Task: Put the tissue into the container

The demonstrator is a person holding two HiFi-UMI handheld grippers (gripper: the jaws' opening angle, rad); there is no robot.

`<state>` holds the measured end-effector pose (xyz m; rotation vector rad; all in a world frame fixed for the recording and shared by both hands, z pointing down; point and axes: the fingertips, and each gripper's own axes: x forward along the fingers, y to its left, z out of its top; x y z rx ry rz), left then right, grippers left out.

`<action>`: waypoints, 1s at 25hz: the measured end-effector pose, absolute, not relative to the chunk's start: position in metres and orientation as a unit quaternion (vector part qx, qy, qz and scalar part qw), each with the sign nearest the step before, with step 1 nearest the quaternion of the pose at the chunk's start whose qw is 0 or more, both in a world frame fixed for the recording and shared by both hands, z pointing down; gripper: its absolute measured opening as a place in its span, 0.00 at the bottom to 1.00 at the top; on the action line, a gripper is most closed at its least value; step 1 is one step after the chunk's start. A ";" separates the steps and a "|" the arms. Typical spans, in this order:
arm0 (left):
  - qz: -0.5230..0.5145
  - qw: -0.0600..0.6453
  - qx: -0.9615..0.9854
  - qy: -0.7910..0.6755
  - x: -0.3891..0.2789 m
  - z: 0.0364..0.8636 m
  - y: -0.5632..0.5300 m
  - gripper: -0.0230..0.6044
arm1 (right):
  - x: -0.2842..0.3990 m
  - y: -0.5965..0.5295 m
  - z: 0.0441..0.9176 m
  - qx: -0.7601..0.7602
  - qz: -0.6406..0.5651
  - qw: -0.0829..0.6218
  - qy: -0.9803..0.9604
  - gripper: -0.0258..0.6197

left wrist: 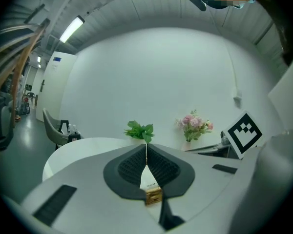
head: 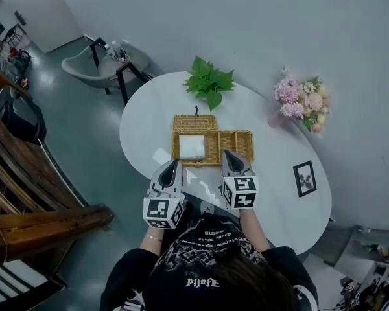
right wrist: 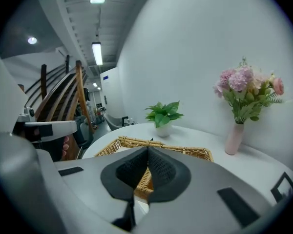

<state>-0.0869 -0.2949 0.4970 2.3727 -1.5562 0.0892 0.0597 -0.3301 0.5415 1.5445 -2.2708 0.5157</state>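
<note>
While left gripper [head: 174, 163] and right gripper [head: 227, 155] fingers press together, squarish tissue [head: 192, 147] lies flat in container [head: 236, 145].

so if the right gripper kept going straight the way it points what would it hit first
Most likely the near wall of the basket, straight ahead of the right gripper. Height is hard to judge, so it might skim over the rim instead.

You worked in what looked like a lounge or reception area. A white oval table [head: 149, 112] carried a potted plant [head: 209, 83] at its far edge and pink flowers [head: 300, 101] and a framed picture [head: 305, 177] toward its right end. A grey armchair [head: 91, 67], wooden stair rails [head: 26, 193] and ceiling strip lights [right wrist: 96, 53] surrounded it.
</note>
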 end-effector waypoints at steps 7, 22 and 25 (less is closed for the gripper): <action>0.044 0.153 0.819 -0.551 -0.074 0.503 -0.281 0.08 | 0.075 -0.312 0.544 0.555 0.137 0.180 -0.800 0.08; 0.045 0.146 0.804 -0.575 -0.066 0.502 -0.264 0.08 | 0.073 -0.298 0.533 0.530 0.092 0.168 -0.826 0.07; 0.050 0.141 0.804 -0.576 -0.066 0.503 -0.263 0.08 | 0.072 -0.298 0.533 0.527 0.088 0.168 -0.828 0.07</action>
